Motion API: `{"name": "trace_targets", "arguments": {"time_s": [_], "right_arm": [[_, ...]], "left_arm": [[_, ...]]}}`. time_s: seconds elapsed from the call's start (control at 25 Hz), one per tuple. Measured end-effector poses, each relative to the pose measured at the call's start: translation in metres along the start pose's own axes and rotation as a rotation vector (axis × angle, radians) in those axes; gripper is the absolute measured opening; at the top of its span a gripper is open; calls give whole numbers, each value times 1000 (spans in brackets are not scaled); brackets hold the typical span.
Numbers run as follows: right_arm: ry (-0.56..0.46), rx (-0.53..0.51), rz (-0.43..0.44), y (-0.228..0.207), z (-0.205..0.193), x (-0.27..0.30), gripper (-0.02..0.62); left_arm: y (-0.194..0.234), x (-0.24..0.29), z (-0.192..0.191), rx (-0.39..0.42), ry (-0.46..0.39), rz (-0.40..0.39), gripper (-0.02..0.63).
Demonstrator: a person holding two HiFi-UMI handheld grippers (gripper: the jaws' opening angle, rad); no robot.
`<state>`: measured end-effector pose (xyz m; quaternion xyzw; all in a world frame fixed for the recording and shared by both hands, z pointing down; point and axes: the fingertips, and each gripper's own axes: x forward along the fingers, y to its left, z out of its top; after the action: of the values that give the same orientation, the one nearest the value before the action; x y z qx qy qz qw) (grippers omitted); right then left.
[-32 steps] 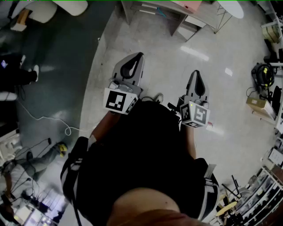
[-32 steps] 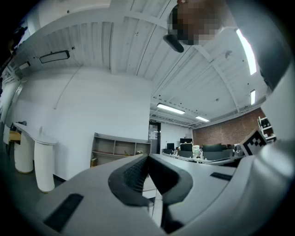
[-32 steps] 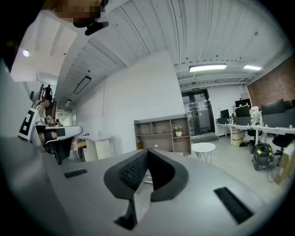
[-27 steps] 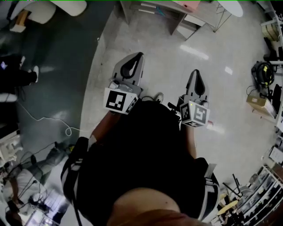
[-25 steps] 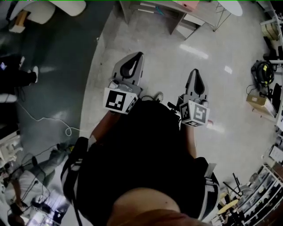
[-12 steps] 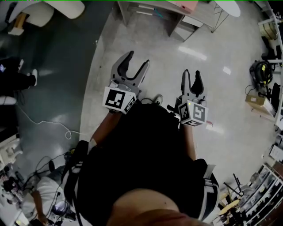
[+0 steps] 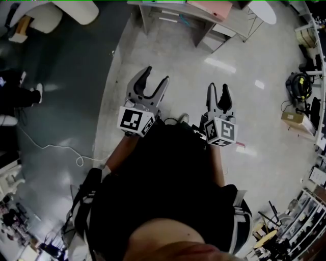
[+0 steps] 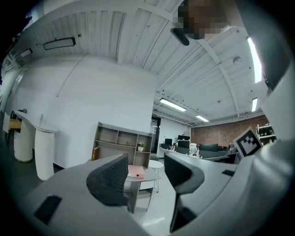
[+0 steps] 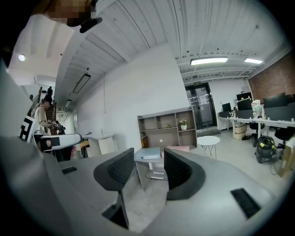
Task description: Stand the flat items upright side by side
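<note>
A pink flat item [image 8: 137,171] lies on a small grey desk [image 8: 138,180] ahead of me; in the right gripper view a blue-grey flat item [image 9: 150,153] lies beside the pink flat item [image 9: 177,149]. From the head view the desk [image 7: 204,12] is at the top edge, well beyond both grippers. My left gripper [image 7: 157,74] is held out level over the floor. Its jaws have just been opening and nothing is between them [image 8: 146,173]. My right gripper [image 7: 218,86] is beside it, its jaws also just opened and empty [image 9: 147,168].
An open shelf unit [image 8: 122,140] stands against the white wall behind the desk. A round white table [image 9: 208,139] is to its right. A white cable [image 7: 51,148] lies on the dark floor at left. A cardboard box [image 7: 293,120] and a vacuum cleaner [image 7: 300,84] sit at right.
Both grippers were shut and now stand open. Both hands have moved a little forward toward the desk.
</note>
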<state>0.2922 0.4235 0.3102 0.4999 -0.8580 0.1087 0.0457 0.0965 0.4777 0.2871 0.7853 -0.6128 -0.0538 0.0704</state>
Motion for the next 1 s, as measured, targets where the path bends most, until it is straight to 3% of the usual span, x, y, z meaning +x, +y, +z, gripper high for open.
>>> {"name": "trace_targets", "arguments": {"time_s": [0.48, 0.8, 1.0], "right_arm": [[16, -4, -48, 28, -13, 31, 210], [16, 24, -46, -7, -10, 93, 210], [4, 37, -43, -46, 9, 151, 210]], "left_arm": [[48, -3, -16, -40, 32, -33, 238], [64, 64, -25, -76, 64, -35, 238], [75, 137, -17, -52, 66, -28, 238]]}}
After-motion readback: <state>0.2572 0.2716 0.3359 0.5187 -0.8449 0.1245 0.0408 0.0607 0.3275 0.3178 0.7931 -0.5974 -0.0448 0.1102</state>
